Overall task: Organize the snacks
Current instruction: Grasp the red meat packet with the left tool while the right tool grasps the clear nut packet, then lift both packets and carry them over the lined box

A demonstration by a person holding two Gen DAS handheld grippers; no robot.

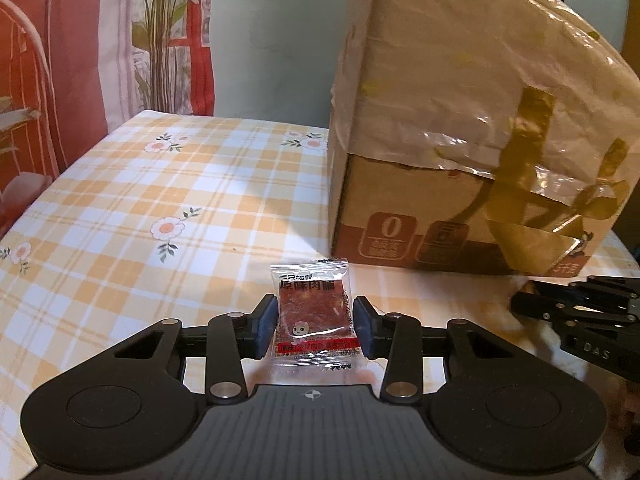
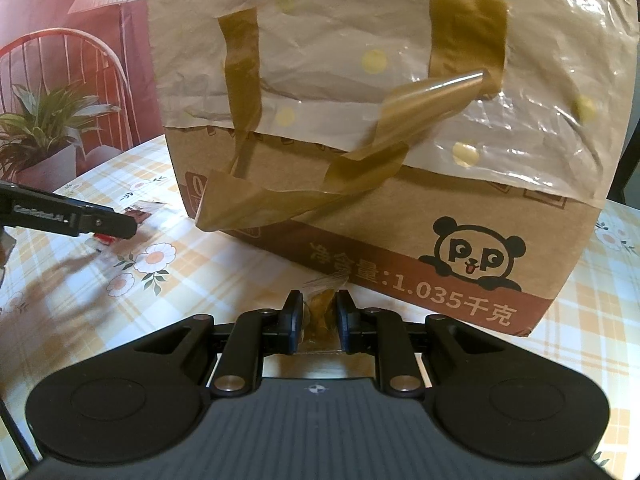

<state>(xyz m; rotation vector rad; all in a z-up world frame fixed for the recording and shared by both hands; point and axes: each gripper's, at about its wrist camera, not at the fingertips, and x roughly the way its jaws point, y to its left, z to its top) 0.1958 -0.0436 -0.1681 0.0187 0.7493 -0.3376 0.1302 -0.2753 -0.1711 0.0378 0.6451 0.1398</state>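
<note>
My left gripper (image 1: pixel 315 314) is shut on a small clear packet of red meat jerky (image 1: pixel 312 288), its blue pads pressing the packet's two sides just above the checked tablecloth (image 1: pixel 140 208). From the right wrist view the same gripper (image 2: pixel 120 226) comes in at the left edge with the red packet (image 2: pixel 140 210) at its tip. My right gripper (image 2: pixel 319 312) is shut on a small clear packet with a yellow-brown snack (image 2: pixel 320 304) inside. It sits close in front of a big cardboard box (image 2: pixel 400 240). The right gripper's black fingers (image 1: pixel 560 304) show at the right edge of the left wrist view.
The cardboard box (image 1: pixel 440 140) has a crumpled cream plastic bag with brown handles (image 2: pixel 380 140) pulled over its top and fills the right of the table. A red and white printed curtain (image 1: pixel 80 60) hangs behind the table's far left edge.
</note>
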